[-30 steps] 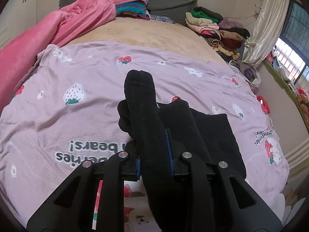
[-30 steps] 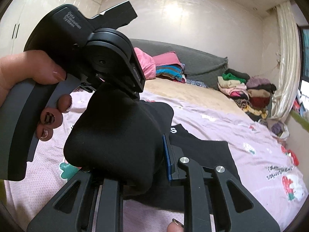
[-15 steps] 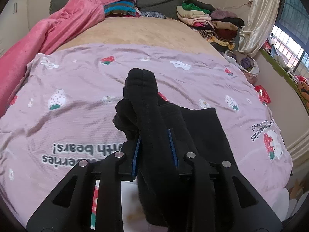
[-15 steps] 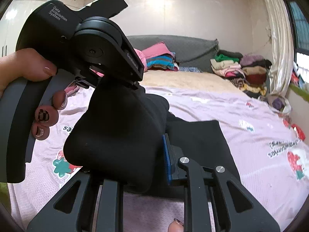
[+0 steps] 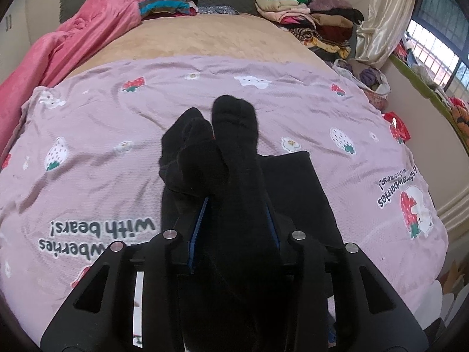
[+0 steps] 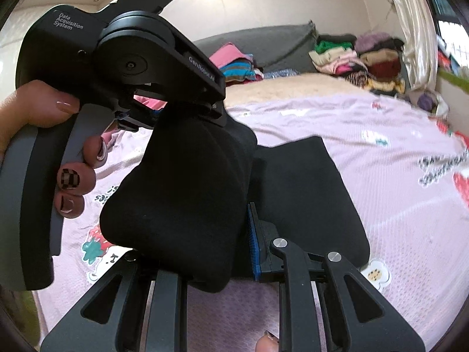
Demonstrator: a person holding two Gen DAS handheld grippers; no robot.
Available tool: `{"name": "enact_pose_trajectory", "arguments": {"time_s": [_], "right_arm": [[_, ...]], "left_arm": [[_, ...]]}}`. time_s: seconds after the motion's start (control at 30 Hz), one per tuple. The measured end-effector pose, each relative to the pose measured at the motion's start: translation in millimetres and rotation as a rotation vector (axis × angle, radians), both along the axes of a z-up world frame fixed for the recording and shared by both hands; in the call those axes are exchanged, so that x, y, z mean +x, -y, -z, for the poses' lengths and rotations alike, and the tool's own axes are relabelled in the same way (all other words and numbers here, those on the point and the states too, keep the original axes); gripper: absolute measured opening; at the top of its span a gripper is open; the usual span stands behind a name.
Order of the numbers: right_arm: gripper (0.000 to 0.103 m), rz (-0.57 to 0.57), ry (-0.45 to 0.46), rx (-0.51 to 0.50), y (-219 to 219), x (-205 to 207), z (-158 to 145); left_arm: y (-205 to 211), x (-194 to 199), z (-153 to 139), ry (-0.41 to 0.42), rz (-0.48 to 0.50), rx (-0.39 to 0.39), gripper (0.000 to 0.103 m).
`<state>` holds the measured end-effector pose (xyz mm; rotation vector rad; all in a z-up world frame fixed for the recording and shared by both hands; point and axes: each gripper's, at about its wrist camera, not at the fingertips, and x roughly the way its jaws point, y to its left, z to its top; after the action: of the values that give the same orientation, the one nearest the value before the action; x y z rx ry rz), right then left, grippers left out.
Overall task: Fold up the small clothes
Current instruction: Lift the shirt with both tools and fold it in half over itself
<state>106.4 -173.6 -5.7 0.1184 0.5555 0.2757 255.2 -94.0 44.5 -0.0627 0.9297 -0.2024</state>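
Socks [image 5: 231, 158], a black pair, stand up between the fingers of the left claw [image 5: 234, 228] in its own wrist view, toes pointing away over the lilac strawberry quilt [image 5: 123, 117]. That claw's jaws are opening, the blue pads easing off the fabric on either side with the socks between them, so I would call the grip slackening rather than firm. Just beyond and to the right of the claw lies a flat black garment [image 5: 296, 187] on the quilt. Far past it sit a pink blanket [image 5: 88, 35] and stacks of folded clothes [image 5: 307, 17] by the headboard. From the right wrist view, the right claw [image 6: 205, 243] is clamped together on the rounded end of the same black bundle [image 6: 187, 193], its blue pad pressed to the cloth's right side. The left gripper [image 6: 126, 67] hangs over the upper end of the bundle, gripped by the person's hand [image 6: 44, 111]. The black garment [image 6: 307, 193] spreads behind and to the right of this claw. My guess is that the socks are being passed or laid down as a pair. To do it well, I would keep the right claw tight until the left has let go fully, hold the two socks aligned toe to toe, and lower them onto bare quilt beside the garment, not over it, so the fold stays tidy.
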Motion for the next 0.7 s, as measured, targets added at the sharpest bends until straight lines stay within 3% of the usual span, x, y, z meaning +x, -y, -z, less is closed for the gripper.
{"name": "enact_pose_trajectory", "arguments": {"time_s": [0.17,0.27,0.43,0.5,0.63,0.7], "right_arm": [[0.018,0.011,-0.071,0.102,21,5,9],[0.018,0.013,-0.143,0.217,36,8,20],[0.023,0.014,-0.216,0.337,52,9,31],[0.023,0.015,-0.243,0.367,55,9,35],[0.028,-0.005,-0.292,0.425,63,6,40],[0.04,-0.028,-0.311,0.465,66,4,41]], "left_arm": [[20,10,11,-0.023,0.017,0.006,0.035],[31,17,19,-0.047,0.027,0.004,0.041],[49,24,27,-0.077,0.053,0.006,0.059],[55,26,28,-0.081,0.071,-0.024,0.072],[60,31,25,-0.102,0.083,-0.091,0.079],[54,28,17,-0.092,0.089,-0.165,0.08]]}}
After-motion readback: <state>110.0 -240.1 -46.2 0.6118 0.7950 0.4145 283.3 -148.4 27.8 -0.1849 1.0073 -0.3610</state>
